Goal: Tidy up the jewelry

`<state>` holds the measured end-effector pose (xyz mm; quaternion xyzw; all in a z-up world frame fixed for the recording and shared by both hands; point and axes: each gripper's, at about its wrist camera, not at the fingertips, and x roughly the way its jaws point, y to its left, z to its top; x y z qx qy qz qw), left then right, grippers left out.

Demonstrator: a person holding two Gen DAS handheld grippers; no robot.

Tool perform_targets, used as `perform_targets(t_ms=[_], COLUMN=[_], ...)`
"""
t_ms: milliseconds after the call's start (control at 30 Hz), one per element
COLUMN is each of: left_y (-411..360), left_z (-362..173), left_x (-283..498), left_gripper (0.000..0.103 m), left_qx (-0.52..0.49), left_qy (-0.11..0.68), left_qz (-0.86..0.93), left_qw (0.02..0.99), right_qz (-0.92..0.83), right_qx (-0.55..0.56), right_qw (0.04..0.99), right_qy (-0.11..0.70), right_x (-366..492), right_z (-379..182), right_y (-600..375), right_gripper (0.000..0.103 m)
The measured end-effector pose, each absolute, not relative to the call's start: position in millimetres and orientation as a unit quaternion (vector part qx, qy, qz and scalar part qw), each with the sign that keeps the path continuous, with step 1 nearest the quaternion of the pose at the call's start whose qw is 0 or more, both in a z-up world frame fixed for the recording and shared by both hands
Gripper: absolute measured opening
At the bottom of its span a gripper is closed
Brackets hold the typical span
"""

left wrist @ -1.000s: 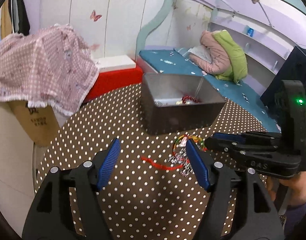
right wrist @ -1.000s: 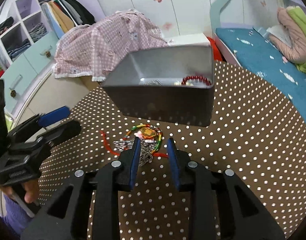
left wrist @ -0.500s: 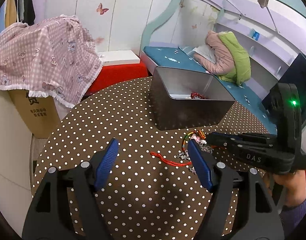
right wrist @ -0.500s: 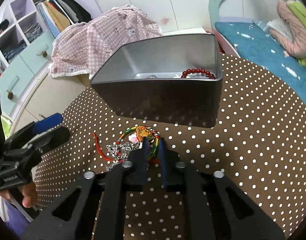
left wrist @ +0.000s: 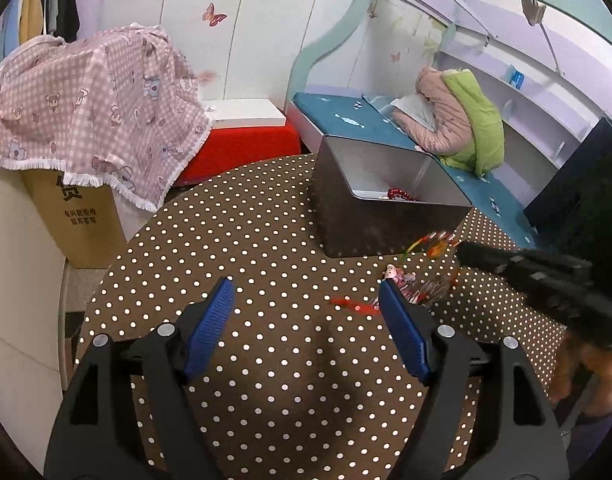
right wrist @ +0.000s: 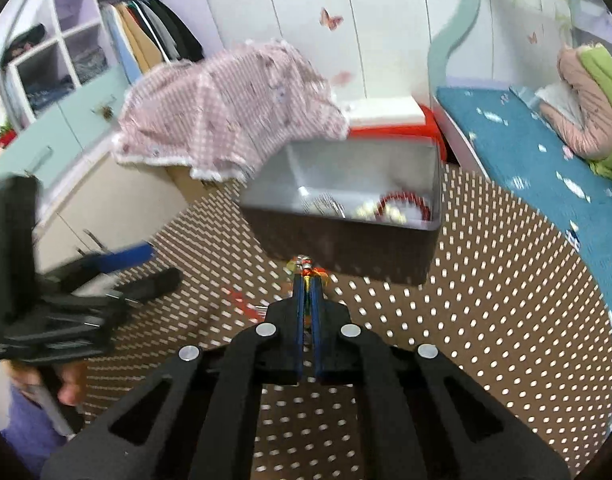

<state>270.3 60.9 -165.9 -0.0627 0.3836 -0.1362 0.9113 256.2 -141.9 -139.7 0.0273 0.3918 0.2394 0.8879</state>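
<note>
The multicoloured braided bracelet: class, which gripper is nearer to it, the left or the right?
Right. The right gripper is shut on the multicoloured braided bracelet; the left gripper stands open, apart from it.

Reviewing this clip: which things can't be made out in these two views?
- Left wrist: what the right gripper pinches is motion-blurred.
- Left wrist: the tin near wall hides most of its contents.
- Right wrist: closed jaws cover most of the multicoloured bracelet; jewelry inside the tin is smeared.
</note>
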Motion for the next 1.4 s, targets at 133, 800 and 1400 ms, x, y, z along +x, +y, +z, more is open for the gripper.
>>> perform_targets(t_ms=[133, 800, 1400], left_y=[55.9, -0.6, -13.0], left_z=[-166.3, -193.7, -151.5], left_x=[268.7, 276.4, 271.0], left_gripper=[0.076, 0.071, 0.009], left_qx=[-0.063, -0.082, -0.052], left_qy=[0.386, 0.451, 0.425], left_qz=[-0.146, -0.188, -0.216], left_qw=[0.909, 0.869, 0.878], right_qz=[0.256, 0.24, 0.248], right_qx=[0.034, 0.066, 0.108], right_qw=[0.896, 0.863, 0.854], right_qy=[0.361, 0.441, 0.444], right_x=[240.7, 236.0, 226.3], right_z=[-111.8, -174.6, -187.5], right_y=[-149.9, -183.1, -210.9], right_gripper=[0.0, 0.019, 0.039])
